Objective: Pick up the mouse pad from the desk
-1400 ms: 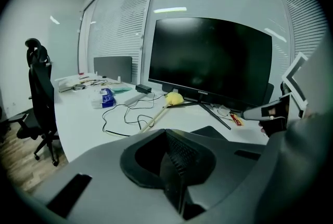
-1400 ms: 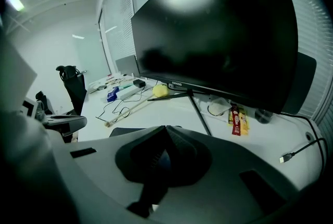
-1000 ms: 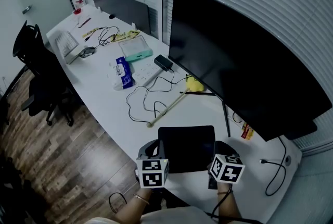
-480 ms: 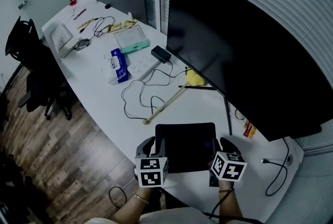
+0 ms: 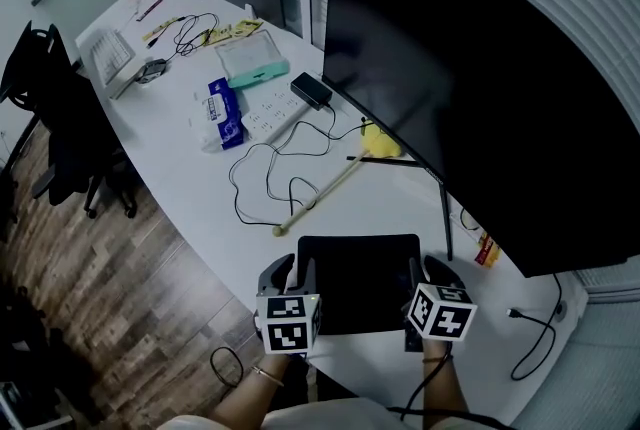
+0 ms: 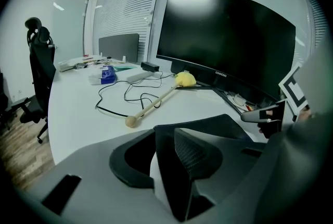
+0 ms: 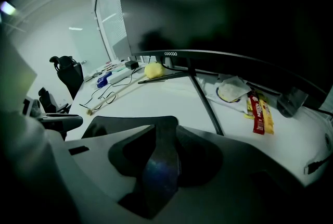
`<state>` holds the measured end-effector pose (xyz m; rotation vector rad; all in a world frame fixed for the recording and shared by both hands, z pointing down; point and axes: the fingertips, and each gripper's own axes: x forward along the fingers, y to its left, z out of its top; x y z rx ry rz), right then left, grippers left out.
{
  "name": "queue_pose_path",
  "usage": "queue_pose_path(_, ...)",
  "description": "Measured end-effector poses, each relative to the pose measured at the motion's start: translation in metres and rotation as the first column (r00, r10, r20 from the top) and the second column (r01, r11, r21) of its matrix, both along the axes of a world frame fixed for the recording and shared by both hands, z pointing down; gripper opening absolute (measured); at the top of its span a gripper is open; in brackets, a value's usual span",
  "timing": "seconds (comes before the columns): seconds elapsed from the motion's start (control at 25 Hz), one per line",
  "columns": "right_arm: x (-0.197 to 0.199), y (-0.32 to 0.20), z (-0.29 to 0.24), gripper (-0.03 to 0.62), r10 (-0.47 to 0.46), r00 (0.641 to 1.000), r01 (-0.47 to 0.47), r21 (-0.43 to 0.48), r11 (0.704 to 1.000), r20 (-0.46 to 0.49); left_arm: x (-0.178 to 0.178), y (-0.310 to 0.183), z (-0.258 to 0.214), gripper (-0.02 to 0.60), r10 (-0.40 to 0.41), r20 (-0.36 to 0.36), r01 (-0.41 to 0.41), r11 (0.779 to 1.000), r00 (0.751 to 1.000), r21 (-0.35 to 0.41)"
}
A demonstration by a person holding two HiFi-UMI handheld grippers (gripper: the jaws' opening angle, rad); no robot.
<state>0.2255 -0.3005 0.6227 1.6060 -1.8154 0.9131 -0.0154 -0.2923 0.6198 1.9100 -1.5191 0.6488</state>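
The task item is a black rectangular mouse pad (image 5: 360, 283) with rounded corners and a plain, matte top face. In the head view it occupies the lower centre of the frame. It lies flat on the white surface (image 5: 200, 178), long edges running left to right, its lower edge close to the surface's near rim. The left gripper view shows it edge-on at centre right (image 6: 218, 123). The right gripper view shows it at centre left (image 7: 119, 125).

Matt black rectangular mouse pad (image 5: 360, 283) against a smooth white tabletop (image 5: 190, 198); glossy black curved monitor (image 5: 480, 88), pale bare-wood stick (image 5: 318, 200), brown wood-plank floor (image 5: 120, 298) with a dull sheen.
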Motion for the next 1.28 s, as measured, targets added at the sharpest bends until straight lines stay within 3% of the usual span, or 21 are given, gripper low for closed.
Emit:
queue_pose_path(0.68,0.004,-0.012,0.027,0.147,-0.019,0.999,0.016,-0.070,0.997,-0.047,0.002,-0.010,0.019,0.132,0.034,-0.010,-0.035,0.996,0.999,-0.083)
queue_pose_path(1.28,0.003,-0.012,0.030,0.144,-0.016,0.999,0.013,-0.093,0.996,-0.029,0.001,-0.011,0.031,0.133,0.006,0.007,-0.005,0.991,1.000,-0.137)
